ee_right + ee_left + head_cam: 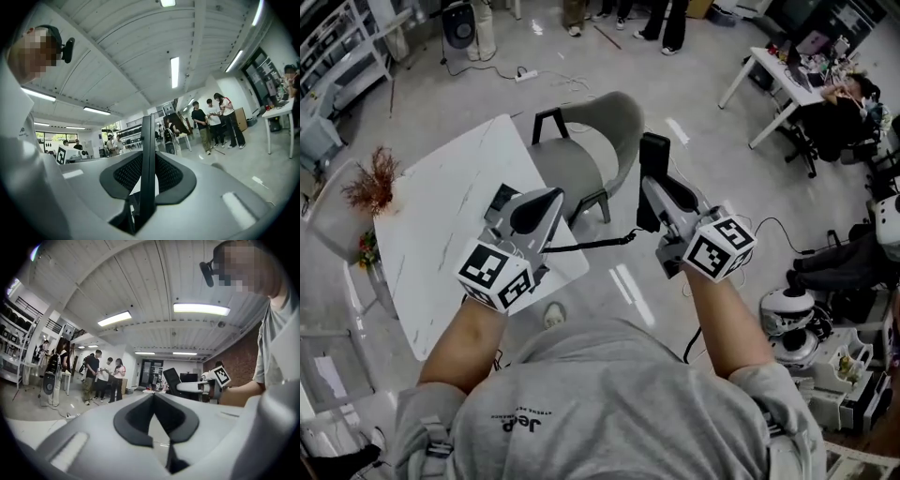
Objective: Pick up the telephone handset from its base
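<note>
Handset (147, 133) clamped edge-on between right gripper (148, 161) jaws, standing upright.

The handset (653, 159) is black plastic, smooth with a dull sheen. The left gripper (549, 197) and the right gripper (656, 192) have matt grey plastic shells. The right one's fingers (124, 171) carry black pads with a fine dotted grain (the left's look smooth). The desk (441, 225) is white, marble-veined and polished. The floor (694, 84) is glossy. The chair (605, 127) is smooth grey plastic.
</note>
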### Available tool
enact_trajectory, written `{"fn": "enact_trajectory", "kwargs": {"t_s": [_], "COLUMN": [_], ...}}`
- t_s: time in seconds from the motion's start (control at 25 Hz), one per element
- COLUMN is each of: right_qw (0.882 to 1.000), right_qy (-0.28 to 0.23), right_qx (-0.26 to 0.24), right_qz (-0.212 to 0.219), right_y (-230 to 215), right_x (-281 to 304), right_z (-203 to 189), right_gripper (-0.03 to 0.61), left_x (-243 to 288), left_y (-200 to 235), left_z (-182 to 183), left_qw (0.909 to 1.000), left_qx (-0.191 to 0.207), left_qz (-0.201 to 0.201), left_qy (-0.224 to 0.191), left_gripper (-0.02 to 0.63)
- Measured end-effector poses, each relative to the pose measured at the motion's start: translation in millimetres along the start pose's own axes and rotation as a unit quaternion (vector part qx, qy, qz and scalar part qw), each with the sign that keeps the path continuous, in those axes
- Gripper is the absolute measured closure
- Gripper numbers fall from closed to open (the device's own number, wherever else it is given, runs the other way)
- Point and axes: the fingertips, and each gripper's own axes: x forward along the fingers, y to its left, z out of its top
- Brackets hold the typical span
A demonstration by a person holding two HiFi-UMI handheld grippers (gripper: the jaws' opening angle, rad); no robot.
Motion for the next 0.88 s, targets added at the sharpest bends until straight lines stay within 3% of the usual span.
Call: {"fn": "enact_trajectory", "kwargs": {"t_s": [0.56,0.88], "right_qw": [0.984,0.972], "right_qy": [-0.118,-0.146], "right_qx": [-0.016,-0.029], "right_qz": [-0.132,-0.180], "right_y": [-55.2,-68.9], "right_x": [-182.8,-255.6], "right_z": [108.0,134.8], "right_gripper": [0.500,0.501], "left_x": [101.7,134.9], "left_y": [-110.1,-153.3], "left_z": [58.3,72.4], "left_qw": [0.9920,0.9875], "left_qx": [0.031,0.025], "left_qz": [-0.122,-0.155], "left_qy": [-0.009,-0.010], "left_gripper": [0.560,0.560]}}
